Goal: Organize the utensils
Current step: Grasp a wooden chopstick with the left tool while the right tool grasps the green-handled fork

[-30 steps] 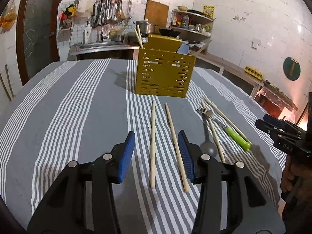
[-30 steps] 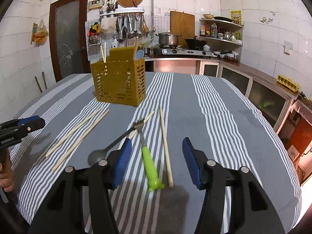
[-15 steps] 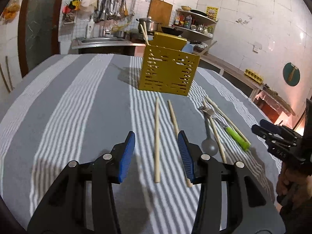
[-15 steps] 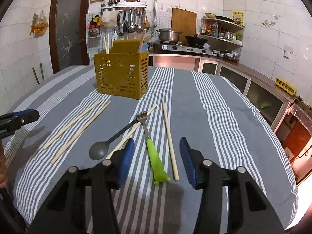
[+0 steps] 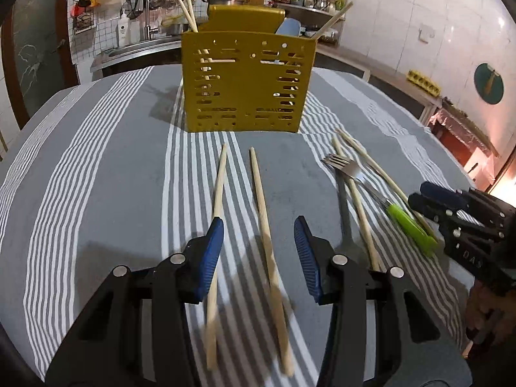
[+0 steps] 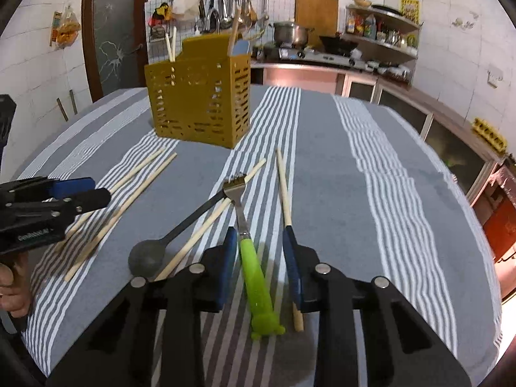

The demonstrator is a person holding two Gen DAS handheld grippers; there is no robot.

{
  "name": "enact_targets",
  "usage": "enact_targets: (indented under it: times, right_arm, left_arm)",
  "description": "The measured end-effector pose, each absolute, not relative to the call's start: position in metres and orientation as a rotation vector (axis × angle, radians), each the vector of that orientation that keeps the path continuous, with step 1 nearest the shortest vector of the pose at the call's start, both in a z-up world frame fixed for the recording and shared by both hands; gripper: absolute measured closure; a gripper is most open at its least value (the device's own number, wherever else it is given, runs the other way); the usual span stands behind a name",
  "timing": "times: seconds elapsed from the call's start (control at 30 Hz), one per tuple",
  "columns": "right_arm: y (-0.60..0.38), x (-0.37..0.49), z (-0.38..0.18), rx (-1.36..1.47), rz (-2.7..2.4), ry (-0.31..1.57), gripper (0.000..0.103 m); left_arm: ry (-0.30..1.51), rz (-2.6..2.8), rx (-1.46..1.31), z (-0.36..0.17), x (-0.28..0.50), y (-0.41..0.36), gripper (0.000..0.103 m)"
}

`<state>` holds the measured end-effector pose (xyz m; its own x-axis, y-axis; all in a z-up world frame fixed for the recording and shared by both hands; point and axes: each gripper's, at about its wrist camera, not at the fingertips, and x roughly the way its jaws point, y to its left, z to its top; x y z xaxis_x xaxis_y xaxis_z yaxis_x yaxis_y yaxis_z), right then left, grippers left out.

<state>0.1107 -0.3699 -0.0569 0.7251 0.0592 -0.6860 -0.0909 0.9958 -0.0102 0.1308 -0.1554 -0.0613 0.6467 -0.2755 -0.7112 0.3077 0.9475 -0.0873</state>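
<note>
I see the round table under its grey-and-white striped cloth filling both views, with the perforated mustard-yellow plastic utensil caddy at upper centre of the left wrist view, already holding chopsticks and a pale blue item. Compared with a second ago, both views sit lower and closer to the cloth, and the caddy looms larger. Loose utensils lie below the caddy: the pair of pale wooden chopsticks, a black long-handled spoon, and the steel fork with green plastic handle. The left gripper is released, unchanged in spread, one chopstick between its blue pads and the other at its left pad. The right gripper has narrowed: its jaws are closing around the green handle, not visibly clamped yet. I judge the fork pickup imminent, the chopstick grasp following.
</note>
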Motion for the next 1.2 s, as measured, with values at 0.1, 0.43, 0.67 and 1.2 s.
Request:
enact_targets:
  times: [0.1, 0.43, 0.67, 1.2]
  right_arm:
    - [-0.367, 0.126, -0.061, -0.057, 0.099, 0.793, 0.076]
    - [-0.342, 0.164, -0.073, -0.171, 0.140, 0.911, 0.081]
    - [-0.342, 0.186, -0.082, -0.155, 0.174, 0.972, 0.081]
    - [-0.351, 0.180, -0.064, -0.039, 0.158, 0.839, 0.097]
  left_arm:
    - [0.842, -0.330, 0.063, -0.067, 0.147, -0.163, 0.059]
    - [0.968, -0.349, 0.125, -0.083, 0.181, -0.176, 0.068]
    - [1.008, -0.357, 0.173, -0.089, 0.205, -0.188, 0.068]
    - [0.953, -0.384, 0.153, -0.084, 0.207, -0.197, 0.099]
